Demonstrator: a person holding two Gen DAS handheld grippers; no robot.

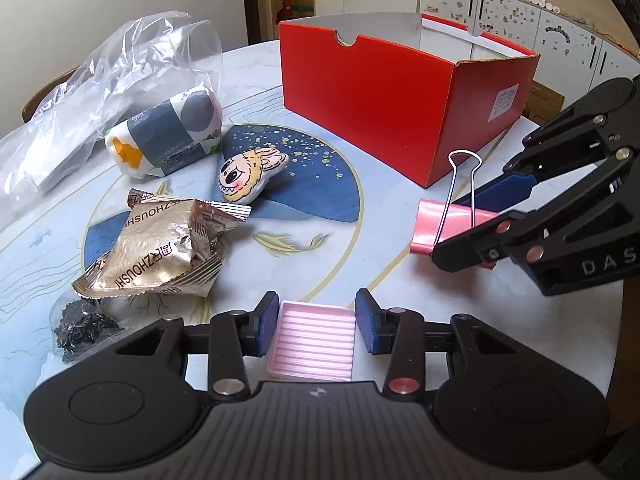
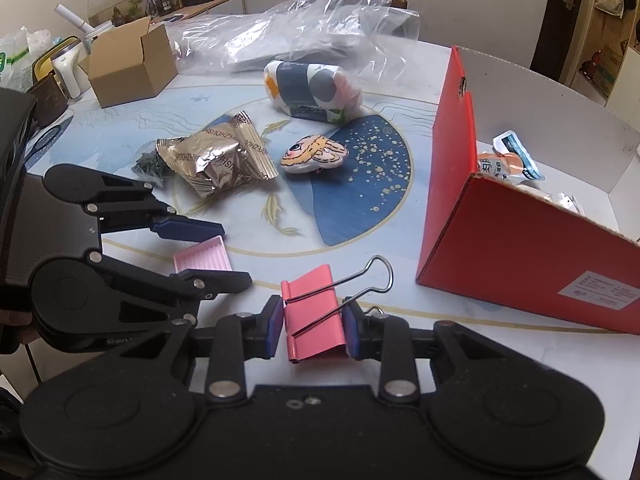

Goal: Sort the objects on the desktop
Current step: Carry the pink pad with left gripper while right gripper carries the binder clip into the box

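Note:
My left gripper (image 1: 317, 322) is shut on a small pink ridged tray (image 1: 314, 340), also seen in the right wrist view (image 2: 203, 259), low over the table. My right gripper (image 2: 313, 324) is shut on a pink binder clip (image 2: 314, 312) with wire handles; in the left wrist view the clip (image 1: 448, 228) sits between the right gripper's fingers at right. An open red box (image 1: 380, 92) stands behind, holding snack packets (image 2: 514, 162). On the table lie a gold foil packet (image 1: 160, 248), a cartoon rabbit plush (image 1: 248, 174) and a tissue pack (image 1: 168, 136).
A bag of black bits (image 1: 80, 330) lies by the foil packet. Crumpled clear plastic (image 1: 92, 92) sits at the far left. A brown cardboard box (image 2: 128, 66) and a white appliance (image 2: 70, 68) stand at the table's far edge. Round patterned table (image 1: 360, 248).

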